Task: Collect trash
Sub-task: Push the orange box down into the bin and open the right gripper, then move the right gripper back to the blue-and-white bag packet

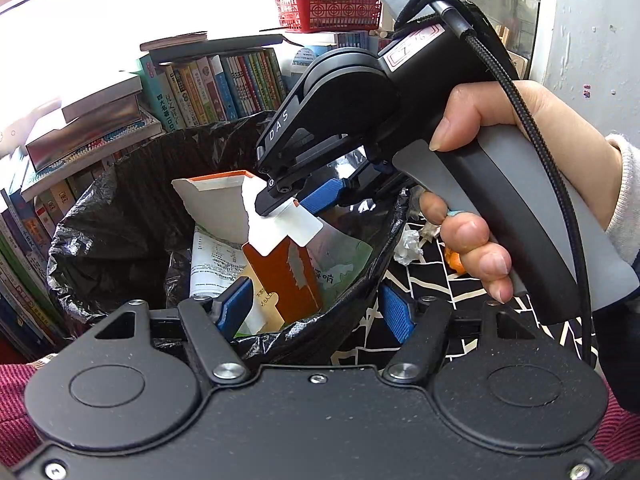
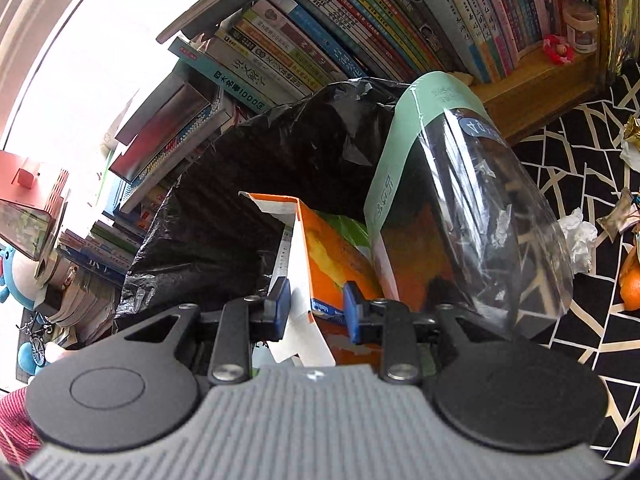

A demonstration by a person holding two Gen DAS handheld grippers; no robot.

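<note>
A bin lined with a black bag (image 1: 120, 216) stands in front of a wall of books. My right gripper (image 1: 298, 204), held by a hand, hangs over its mouth, shut on a torn orange and white carton (image 1: 280, 276). In the right wrist view the carton (image 2: 320, 248) sits between the blue pads (image 2: 282, 300) of that gripper (image 2: 316, 304), above the bag (image 2: 240, 184). My left gripper (image 1: 316, 312) is open at the bin's near rim, holding nothing. A printed paper slip (image 1: 212, 260) and a clear plastic pack with a green header (image 2: 460, 200) lie in the bin.
A crumpled tissue (image 1: 408, 246) (image 2: 580, 236) and orange peel (image 1: 454, 260) (image 2: 632, 288) lie on the black and white patterned cloth (image 1: 432, 292) right of the bin. Rows of books (image 1: 224, 84) stand behind, with a red basket (image 1: 328, 10) on top.
</note>
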